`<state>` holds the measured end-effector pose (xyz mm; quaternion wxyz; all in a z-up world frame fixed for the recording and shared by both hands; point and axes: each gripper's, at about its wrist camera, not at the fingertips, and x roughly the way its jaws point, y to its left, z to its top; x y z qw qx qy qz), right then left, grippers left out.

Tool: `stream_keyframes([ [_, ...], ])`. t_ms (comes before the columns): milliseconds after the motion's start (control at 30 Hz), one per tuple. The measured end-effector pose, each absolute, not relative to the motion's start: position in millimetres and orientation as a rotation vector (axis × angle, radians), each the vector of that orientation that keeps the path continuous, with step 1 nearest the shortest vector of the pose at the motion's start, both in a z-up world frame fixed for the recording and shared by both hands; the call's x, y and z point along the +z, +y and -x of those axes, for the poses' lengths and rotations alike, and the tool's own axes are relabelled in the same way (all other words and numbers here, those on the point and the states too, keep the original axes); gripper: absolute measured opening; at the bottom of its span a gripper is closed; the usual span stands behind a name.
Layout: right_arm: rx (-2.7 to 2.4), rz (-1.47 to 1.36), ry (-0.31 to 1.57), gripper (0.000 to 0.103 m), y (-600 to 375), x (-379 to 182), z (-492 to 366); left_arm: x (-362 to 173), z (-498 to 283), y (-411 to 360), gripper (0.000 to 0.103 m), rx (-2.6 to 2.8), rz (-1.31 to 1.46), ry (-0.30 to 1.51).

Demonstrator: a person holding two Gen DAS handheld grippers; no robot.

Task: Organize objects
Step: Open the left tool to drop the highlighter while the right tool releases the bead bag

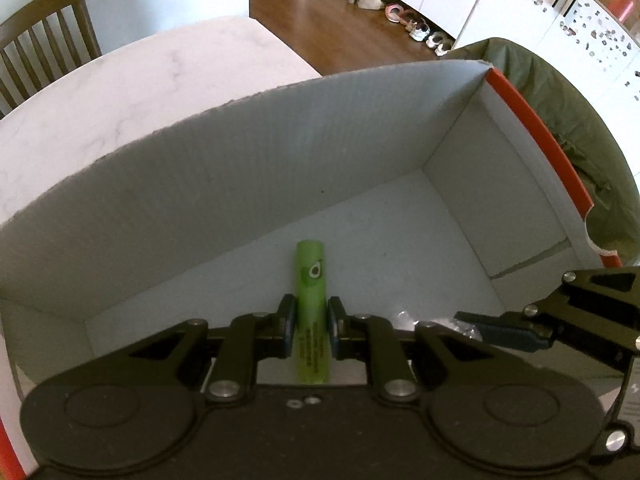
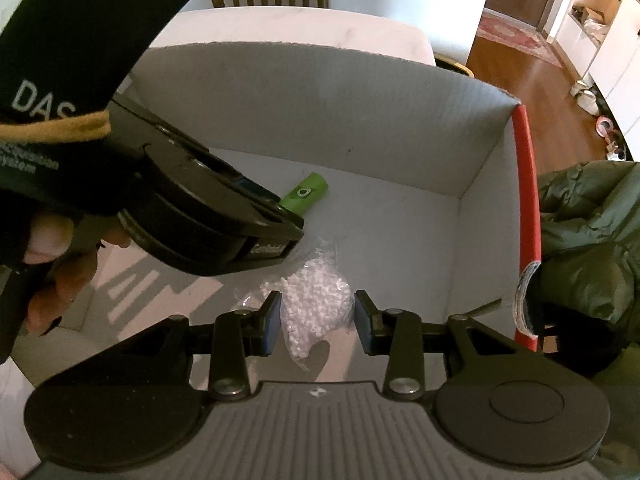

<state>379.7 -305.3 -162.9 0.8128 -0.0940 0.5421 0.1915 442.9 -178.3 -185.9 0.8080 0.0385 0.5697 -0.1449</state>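
Left gripper (image 1: 311, 326): clamped on a lime-green tube (image 1: 310, 292) bearing an avocado logo, inside the white box (image 1: 240, 168). Right gripper (image 2: 316, 322): jaws parted around a bead bag (image 2: 316, 300), 6 o'clock of the tube.

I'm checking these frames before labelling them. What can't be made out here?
- Green tube: small print blurred in the left wrist view; lower end hidden by the left gripper in the right wrist view.
- Bag of white beads: mostly hidden behind the left gripper's body in the left wrist view.
- White box: near wall cut off in both.
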Motion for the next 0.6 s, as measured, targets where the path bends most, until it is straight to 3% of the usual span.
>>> stream_keyframes([
  [100, 0.412, 0.198, 1.157, 0.040, -307, -161, -379, -186, -444, -178, 0.021, -0.310, -0.074, 1.220],
  [300, 0.427, 0.197, 1.116, 0.053, -305, -155, -375, -181, -444, -177, 0.033, -0.296, -0.049, 1.208],
  [367, 0.429, 0.185, 1.106, 0.054, -306, -152, -374, -176, -441, -174, 0.039, -0.295, -0.050, 1.195],
  [600, 0.433, 0.150, 1.065, 0.054, -312, -138, -364, -152, -433, -172, 0.043, -0.293, -0.036, 1.133],
])
